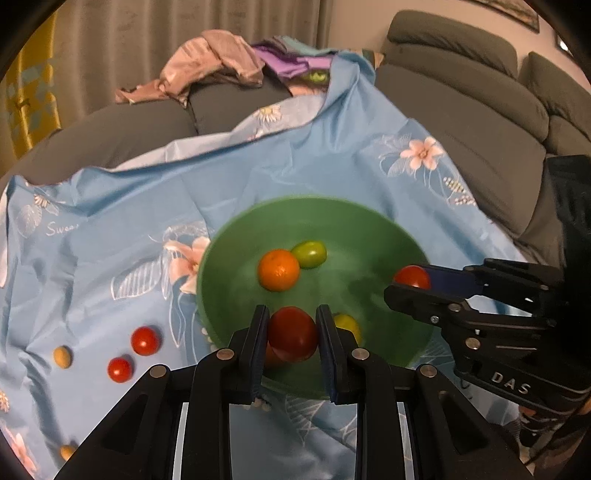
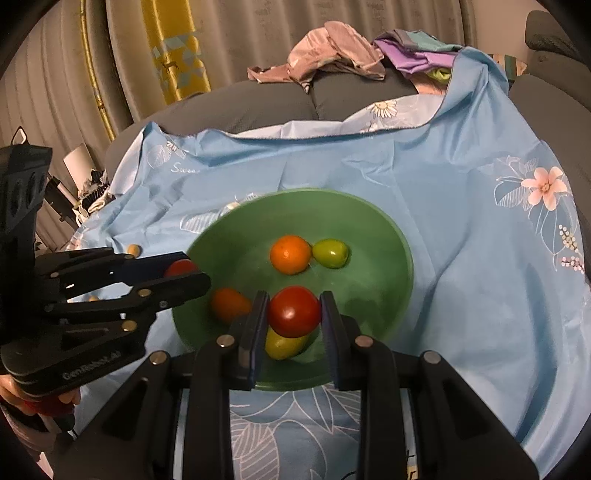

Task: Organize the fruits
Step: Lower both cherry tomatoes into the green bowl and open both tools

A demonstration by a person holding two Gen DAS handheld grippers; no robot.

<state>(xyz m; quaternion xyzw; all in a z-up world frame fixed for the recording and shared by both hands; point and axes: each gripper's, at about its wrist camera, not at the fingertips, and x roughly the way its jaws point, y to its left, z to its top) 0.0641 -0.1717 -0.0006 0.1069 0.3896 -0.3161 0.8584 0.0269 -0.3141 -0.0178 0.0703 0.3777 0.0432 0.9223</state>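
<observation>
Altogether four red tomatoes, two gripped.

Green bowl on blue cloth holds orange, green tomato; two red tomatoes lie near cloth's left edge.

— What sort of place is this?
— A home living room: a grey sofa under a floral blue bedsheet, crumpled clothes at the far end, and beige curtains behind.
</observation>
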